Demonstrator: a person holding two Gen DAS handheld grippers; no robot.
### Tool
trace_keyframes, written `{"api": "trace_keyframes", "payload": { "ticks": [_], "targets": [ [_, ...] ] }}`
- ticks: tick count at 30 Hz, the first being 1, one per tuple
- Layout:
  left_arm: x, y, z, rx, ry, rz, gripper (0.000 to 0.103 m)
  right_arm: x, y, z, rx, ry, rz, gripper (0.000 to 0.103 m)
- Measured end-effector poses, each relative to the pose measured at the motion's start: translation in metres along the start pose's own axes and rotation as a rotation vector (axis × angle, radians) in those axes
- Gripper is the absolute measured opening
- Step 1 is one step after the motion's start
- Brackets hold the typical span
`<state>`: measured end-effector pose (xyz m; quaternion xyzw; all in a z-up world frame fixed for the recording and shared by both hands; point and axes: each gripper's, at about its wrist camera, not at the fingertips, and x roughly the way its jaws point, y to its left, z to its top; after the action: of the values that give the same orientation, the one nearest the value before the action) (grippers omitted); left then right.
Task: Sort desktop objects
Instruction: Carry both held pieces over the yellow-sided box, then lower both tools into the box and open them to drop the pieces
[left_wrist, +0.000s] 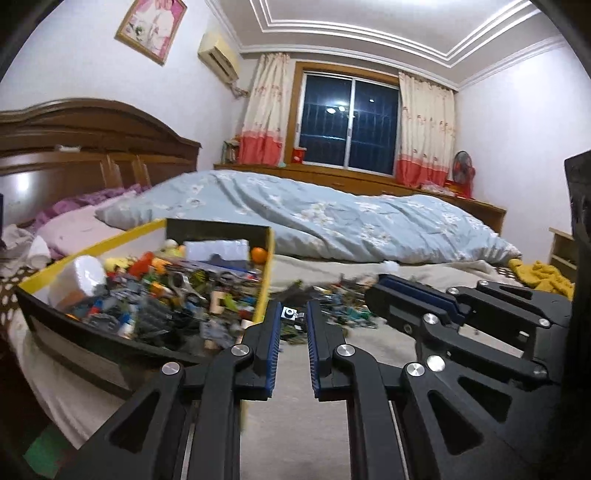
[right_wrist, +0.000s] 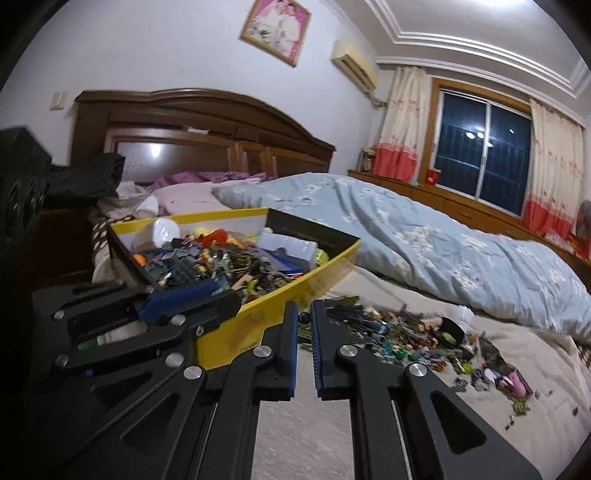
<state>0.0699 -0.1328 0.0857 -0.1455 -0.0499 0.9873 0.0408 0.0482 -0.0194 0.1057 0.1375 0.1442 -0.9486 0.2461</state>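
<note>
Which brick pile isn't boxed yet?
The loose pile on the beige sheet, right of the yellow box; the other heap lies inside that box.

Glossy wooden headboard (right_wrist: 207, 122), soft cloth quilt (right_wrist: 424, 236), matt black plastic fingers (right_wrist: 286, 347) with ribbed blue pads.

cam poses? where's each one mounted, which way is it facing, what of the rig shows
Left wrist: on the left tool, looking along its fingers over the bed at the window; yellow box left, right tool entering from the right.
Right wrist: on the right tool, facing the headboard and box; left tool at left, loose toy pile right.
Shared: box, pile, blue quilt, window, both tools.
</note>
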Motion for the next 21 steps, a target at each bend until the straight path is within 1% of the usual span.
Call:
{"api": "trace_keyframes", "payload": {
  "ticks": [2, 5, 8, 11, 13, 16, 21],
  "targets": [
    [0.001, 0.007, 0.000, 0.009, -0.013, 0.019, 0.014, 0.006, 0.006, 0.002, -0.021, 0.004, 0.011, 0.008],
    [0.002, 0.018, 0.002, 0.001, -0.034, 0.029, 0.014, 0.013, 0.014, 0.007, -0.030, -0.012, 0.020, 0.008],
    [0.002, 0.028, 0.007, -0.019, -0.048, 0.042, 0.014, 0.020, 0.017, 0.013, -0.002, -0.013, 0.047, 0.008],
    [0.002, 0.032, 0.012, -0.007, -0.063, 0.065, 0.014, 0.027, 0.015, 0.016, 0.045, -0.003, 0.081, 0.008],
    [0.004, 0.035, 0.014, -0.007, -0.066, 0.067, 0.014, 0.030, 0.015, 0.017, 0.065, -0.001, 0.092, 0.008],
    [0.004, 0.039, 0.017, -0.028, -0.075, 0.069, 0.014, 0.032, 0.016, 0.023, 0.054, -0.008, 0.091, 0.008],
    [0.007, 0.051, 0.023, -0.072, -0.081, 0.086, 0.014, 0.038, 0.023, 0.036, 0.008, -0.051, 0.098, 0.008]
  ]
}}
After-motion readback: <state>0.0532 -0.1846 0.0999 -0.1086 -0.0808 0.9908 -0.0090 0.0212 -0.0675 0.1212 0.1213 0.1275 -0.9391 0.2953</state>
